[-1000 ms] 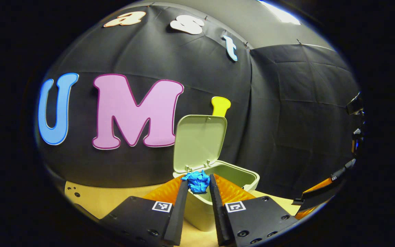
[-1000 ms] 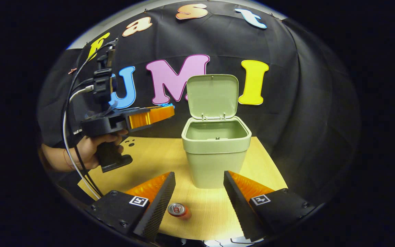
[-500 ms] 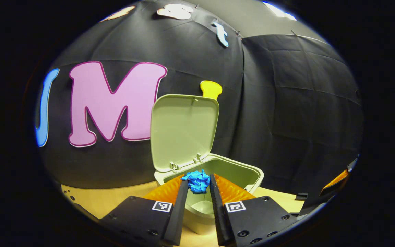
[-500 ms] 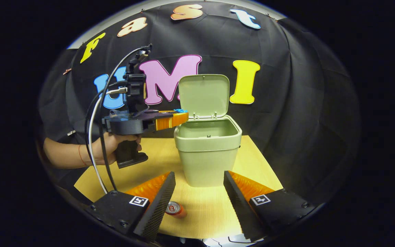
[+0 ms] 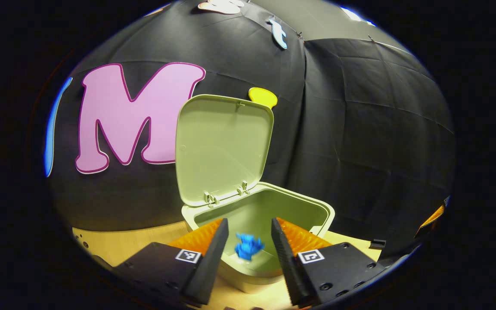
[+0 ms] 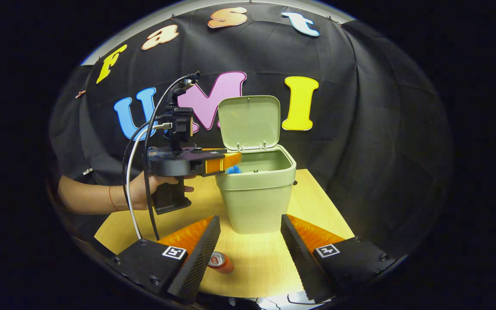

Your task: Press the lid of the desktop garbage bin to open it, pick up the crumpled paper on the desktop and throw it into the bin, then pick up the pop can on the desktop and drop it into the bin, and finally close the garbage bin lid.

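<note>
Inside the open mouth of the garbage bin [image 5: 317, 211], the crumpled paper [image 5: 248, 248] shows as a small blue wad, blurred, lying free between the spread fingers of the left gripper [image 5: 248, 239] and touching neither. It sits against the bin's pale green inner wall, below the rim; whether it rests on the bottom cannot be told. From the right gripper view the paper [image 6: 232, 169] is a blue speck just under the left gripper's tips [image 6: 235, 160], within the bin's [image 6: 256, 202] opening.

That bin is a pale green, square-mouthed tub with rounded corners. Its lid [image 5: 222, 146] stands upright on two hinges at the back edge, its inner face turned to the front. Apart from the paper, no other contents can be made out.

A hand [image 6: 144, 189] holds the left gripper level by its grip, fingertips over the bin's near-left rim, jaws released.

Near the front edge of the wooden desktop [image 6: 256, 258], the pop can [image 6: 220, 261] lies on its side, top end facing the camera. It lies well apart from the bin, just beside the left finger of the right gripper [image 6: 250, 249], whose jaws are wide apart and hold nothing.
</note>
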